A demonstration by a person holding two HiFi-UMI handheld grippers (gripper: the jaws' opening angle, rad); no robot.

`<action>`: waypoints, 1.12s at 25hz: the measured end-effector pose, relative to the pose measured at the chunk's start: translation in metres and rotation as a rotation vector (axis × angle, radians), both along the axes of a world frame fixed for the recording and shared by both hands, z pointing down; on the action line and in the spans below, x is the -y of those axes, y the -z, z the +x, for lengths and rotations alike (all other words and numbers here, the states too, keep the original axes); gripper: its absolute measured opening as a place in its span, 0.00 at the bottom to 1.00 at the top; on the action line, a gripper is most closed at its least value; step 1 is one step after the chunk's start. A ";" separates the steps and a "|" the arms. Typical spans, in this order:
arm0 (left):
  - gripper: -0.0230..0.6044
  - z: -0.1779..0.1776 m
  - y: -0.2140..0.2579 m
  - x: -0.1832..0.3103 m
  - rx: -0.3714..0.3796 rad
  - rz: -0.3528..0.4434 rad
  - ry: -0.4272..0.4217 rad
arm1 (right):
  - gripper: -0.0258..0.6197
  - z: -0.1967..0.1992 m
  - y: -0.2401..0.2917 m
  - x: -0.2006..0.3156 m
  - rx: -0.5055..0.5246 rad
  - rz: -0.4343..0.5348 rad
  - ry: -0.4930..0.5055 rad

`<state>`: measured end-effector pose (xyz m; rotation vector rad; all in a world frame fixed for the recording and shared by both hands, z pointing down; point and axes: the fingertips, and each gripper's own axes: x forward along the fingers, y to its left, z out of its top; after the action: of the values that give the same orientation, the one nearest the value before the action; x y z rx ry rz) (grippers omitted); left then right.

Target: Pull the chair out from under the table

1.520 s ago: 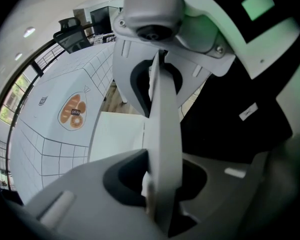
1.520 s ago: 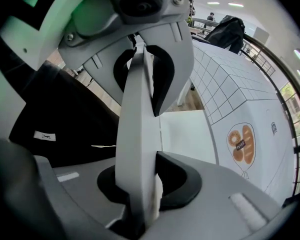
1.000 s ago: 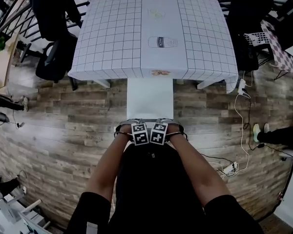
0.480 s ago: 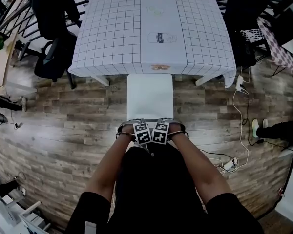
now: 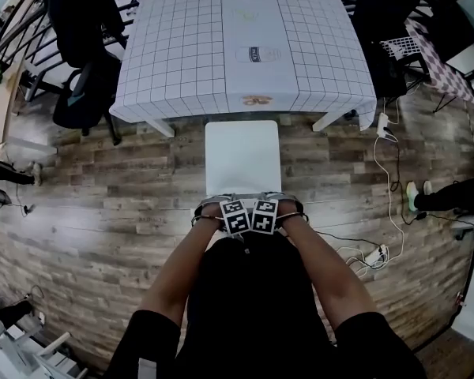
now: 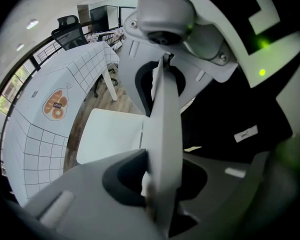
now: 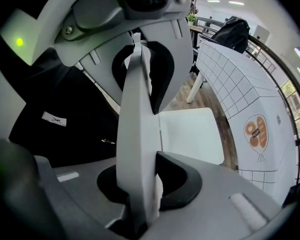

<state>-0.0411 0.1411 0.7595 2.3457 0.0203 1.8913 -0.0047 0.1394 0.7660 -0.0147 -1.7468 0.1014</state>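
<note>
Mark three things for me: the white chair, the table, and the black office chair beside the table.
chair (image 5: 242,155): head view, middle of the white seat.
table (image 5: 182,61): head view, checked cloth on top.
black office chair (image 5: 83,101): head view, its seat.

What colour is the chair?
The chair is plain white. It shows best in the head view.
</note>
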 end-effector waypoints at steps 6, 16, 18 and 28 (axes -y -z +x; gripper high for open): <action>0.18 -0.010 0.003 -0.059 -0.008 0.005 0.010 | 0.16 -0.009 0.002 -0.060 -0.014 -0.007 0.009; 0.19 -0.011 0.002 -0.124 -0.013 0.018 -0.011 | 0.16 -0.010 0.000 -0.126 -0.028 0.003 0.014; 0.19 -0.008 -0.002 -0.125 -0.012 0.002 -0.015 | 0.17 -0.008 -0.004 -0.126 -0.023 -0.012 0.003; 0.19 -0.003 -0.015 -0.134 -0.012 0.027 0.024 | 0.18 -0.001 -0.018 -0.135 -0.005 -0.016 -0.011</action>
<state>-0.0437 0.2751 0.7746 2.3635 -0.0329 1.8785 -0.0056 0.2741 0.7839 -0.0159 -1.7410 0.1233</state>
